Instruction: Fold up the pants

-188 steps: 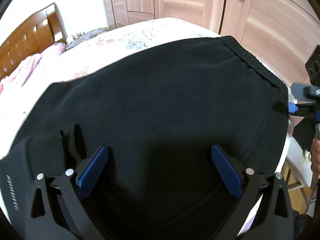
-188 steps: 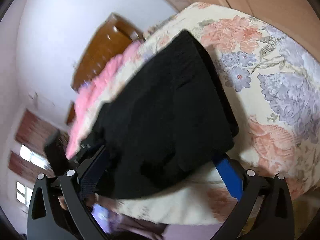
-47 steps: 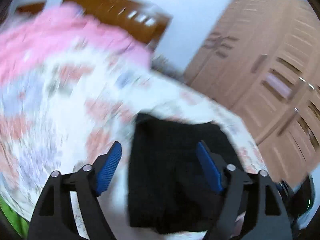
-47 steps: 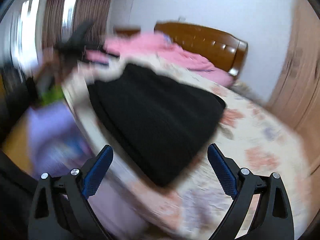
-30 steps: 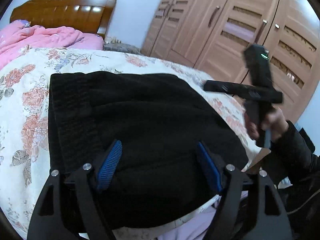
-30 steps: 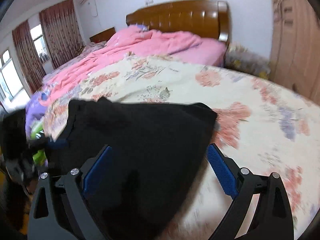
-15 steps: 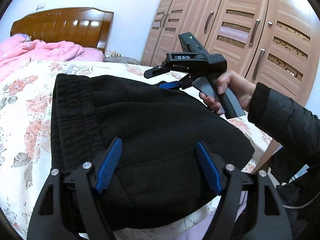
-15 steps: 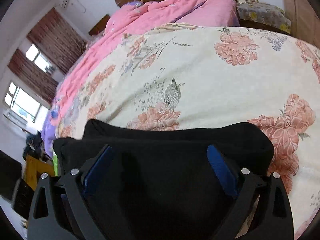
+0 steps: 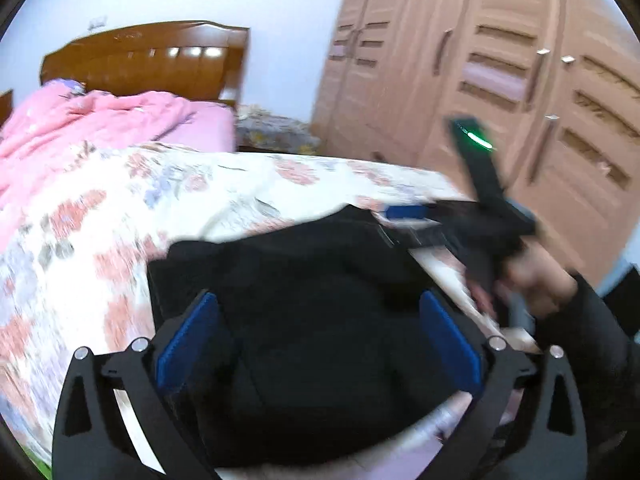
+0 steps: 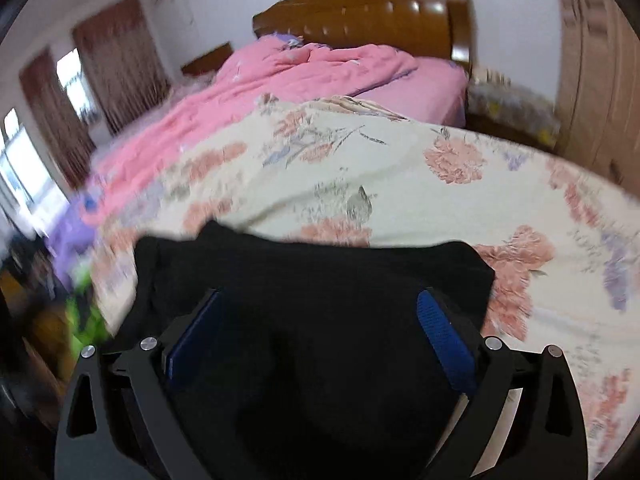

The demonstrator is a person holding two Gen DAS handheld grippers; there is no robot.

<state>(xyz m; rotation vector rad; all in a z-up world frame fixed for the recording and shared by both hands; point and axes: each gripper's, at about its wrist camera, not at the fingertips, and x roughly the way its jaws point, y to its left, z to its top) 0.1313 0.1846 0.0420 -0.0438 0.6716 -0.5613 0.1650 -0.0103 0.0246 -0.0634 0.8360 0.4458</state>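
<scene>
Left wrist view: left gripper [image 9: 316, 340] released, jaws wide, over the folded black pants [image 9: 304, 280] at the floral bedspread [image 9: 120, 208] edge. Right wrist view: right gripper [image 10: 320, 334] also spread, pants [image 10: 312, 280] beneath, nothing grasped.

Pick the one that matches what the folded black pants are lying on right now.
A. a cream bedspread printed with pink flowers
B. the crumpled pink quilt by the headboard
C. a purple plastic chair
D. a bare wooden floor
A: the folded black pants rest on the cream bedspread printed with pink flowers, while the crumpled pink quilt lies farther back, near the wooden headboard.
</scene>
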